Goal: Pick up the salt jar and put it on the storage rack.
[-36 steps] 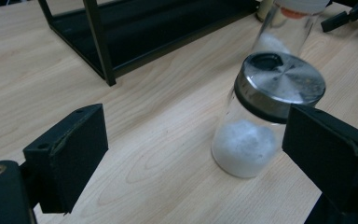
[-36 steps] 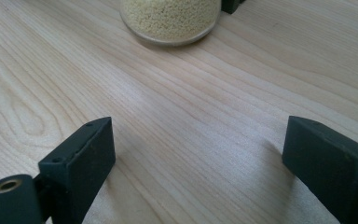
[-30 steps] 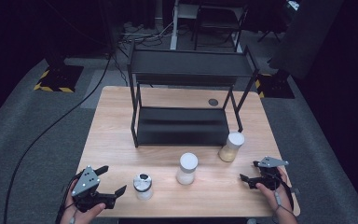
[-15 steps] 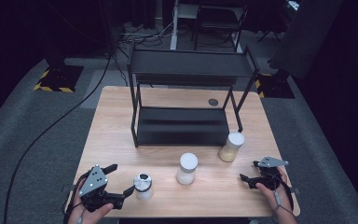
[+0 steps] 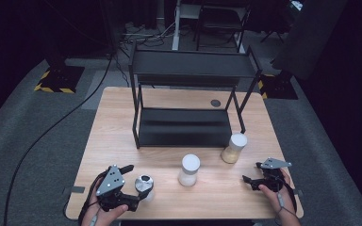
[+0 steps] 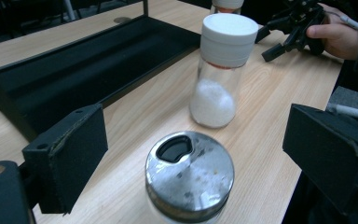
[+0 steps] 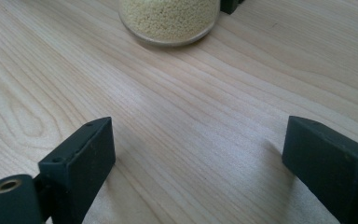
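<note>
A wooden worktop (image 5: 118, 136) carries a black two-tier rack (image 5: 188, 101). Before it stand a white-capped jar (image 5: 189, 170) and a jar of yellow grains (image 5: 234, 148). The left gripper (image 5: 136, 186), jaws spread, flanks a metal-lidded jar (image 6: 189, 175) without touching. The right gripper (image 5: 250, 175) rests released on the worktop.

No lettering, label, brand or number can be read anywhere. The white-capped jar (image 6: 220, 70) and the metal-lidded jar (image 6: 189, 175) carry no legible print (their glass sides look bare), and the yellow-and-black striped plates on the floor (image 5: 55, 86) bear a warning pattern, no words.
</note>
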Motion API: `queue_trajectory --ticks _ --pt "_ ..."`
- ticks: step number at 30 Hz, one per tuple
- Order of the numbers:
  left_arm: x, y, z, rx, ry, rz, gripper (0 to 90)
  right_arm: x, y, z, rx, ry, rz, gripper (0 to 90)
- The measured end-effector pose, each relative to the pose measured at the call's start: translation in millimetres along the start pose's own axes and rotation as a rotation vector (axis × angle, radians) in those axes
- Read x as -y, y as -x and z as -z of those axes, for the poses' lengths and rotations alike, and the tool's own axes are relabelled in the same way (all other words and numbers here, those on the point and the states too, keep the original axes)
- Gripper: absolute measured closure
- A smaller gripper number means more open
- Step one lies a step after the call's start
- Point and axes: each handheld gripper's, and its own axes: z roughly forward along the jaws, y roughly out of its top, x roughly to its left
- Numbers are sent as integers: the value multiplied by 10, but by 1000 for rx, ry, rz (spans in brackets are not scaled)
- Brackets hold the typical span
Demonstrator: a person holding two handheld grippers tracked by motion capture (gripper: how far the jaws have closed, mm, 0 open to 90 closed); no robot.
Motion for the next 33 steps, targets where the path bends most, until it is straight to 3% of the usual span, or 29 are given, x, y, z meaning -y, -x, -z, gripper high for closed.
queue_trajectory --ticks 10,33 --pt "66 -38 -132 19 0 4 60 0 0 0 0 0 0 94" --pt "261 -92 -401 13 -110 34 74 0 0 0 0 0 0 94"
